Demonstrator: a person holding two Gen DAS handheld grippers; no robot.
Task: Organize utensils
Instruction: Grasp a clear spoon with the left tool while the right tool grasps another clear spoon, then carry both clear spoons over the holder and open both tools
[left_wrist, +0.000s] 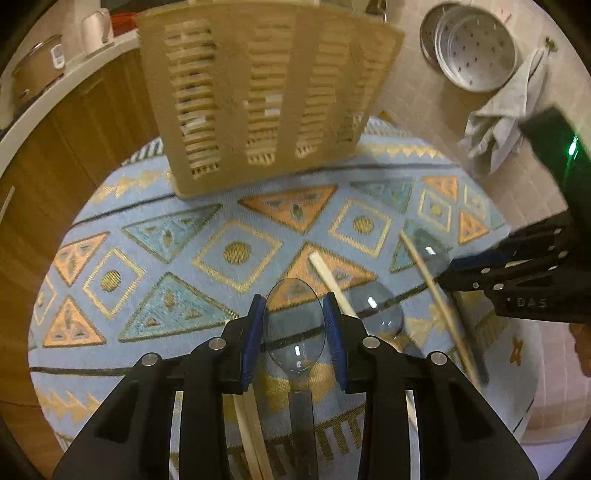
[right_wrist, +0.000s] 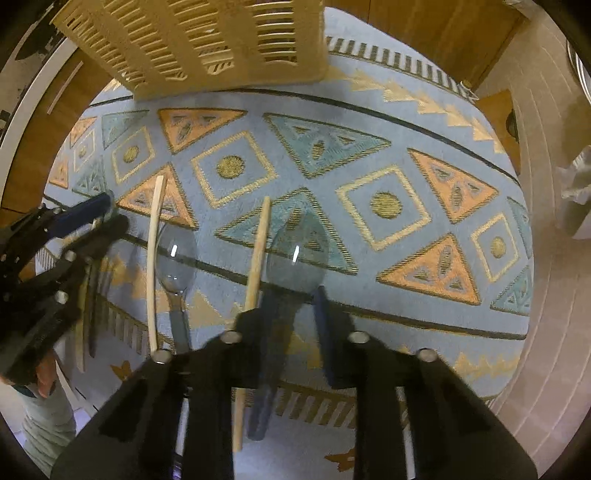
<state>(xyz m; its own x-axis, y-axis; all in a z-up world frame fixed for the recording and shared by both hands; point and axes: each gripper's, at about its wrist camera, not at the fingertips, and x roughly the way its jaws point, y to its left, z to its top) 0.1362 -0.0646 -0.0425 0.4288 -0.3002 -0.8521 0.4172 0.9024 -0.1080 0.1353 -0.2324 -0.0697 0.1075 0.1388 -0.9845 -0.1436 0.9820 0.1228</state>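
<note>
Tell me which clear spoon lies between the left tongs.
The leftmost spoon, bowl flanked by blue pads of the left tongs; the middle spoon and right spoon lie outside them.

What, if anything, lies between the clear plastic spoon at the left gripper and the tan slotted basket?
Nothing visible. Between the clear plastic spoon, framed by the left gripper, and the tan slotted basket lies only bare blue patterned rug. The wooden chopsticks lie off to the side.

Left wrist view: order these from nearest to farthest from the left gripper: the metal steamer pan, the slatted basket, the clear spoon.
1. Clear spoon: its bowl sits between the left gripper's fingers.
2. Slatted basket: straight ahead, at the rug's far edge.
3. Metal steamer pan: far upper right, on the floor beyond the rug.
</note>
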